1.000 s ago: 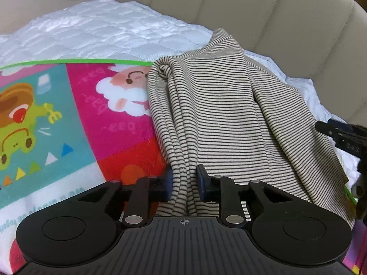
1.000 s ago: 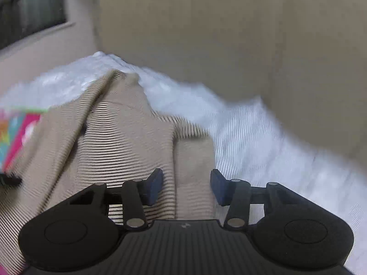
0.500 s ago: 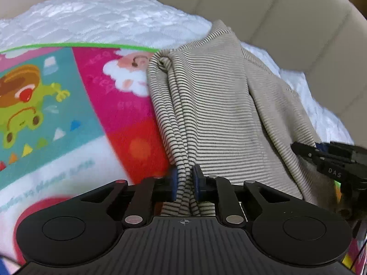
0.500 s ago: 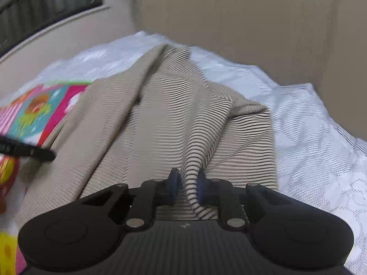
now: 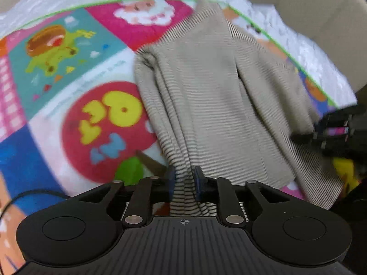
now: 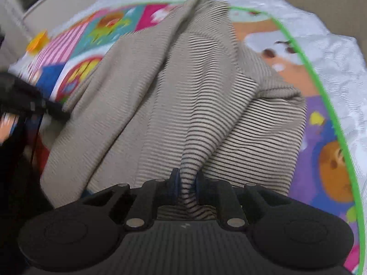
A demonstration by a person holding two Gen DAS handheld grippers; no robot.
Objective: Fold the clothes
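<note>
- The striped garment [image 5: 206, 96] now lies wholly on the cartoon play mat [image 5: 75, 105]; a second ago part of it rested on the white quilt beyond the mat's green edge.
- The right gripper [image 6: 185, 183] stood apart over the cloth then; now it pinches a fold.
- The left gripper [image 5: 183, 183] has just eased slightly wider, cloth bunched between its pads.

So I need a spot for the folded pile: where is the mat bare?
Bare: the colourful mat left of the striped garment, and a narrower strip between its right edge and the mat's green border. Crowded: the middle, where the left gripper and right gripper pinch the garment.
</note>
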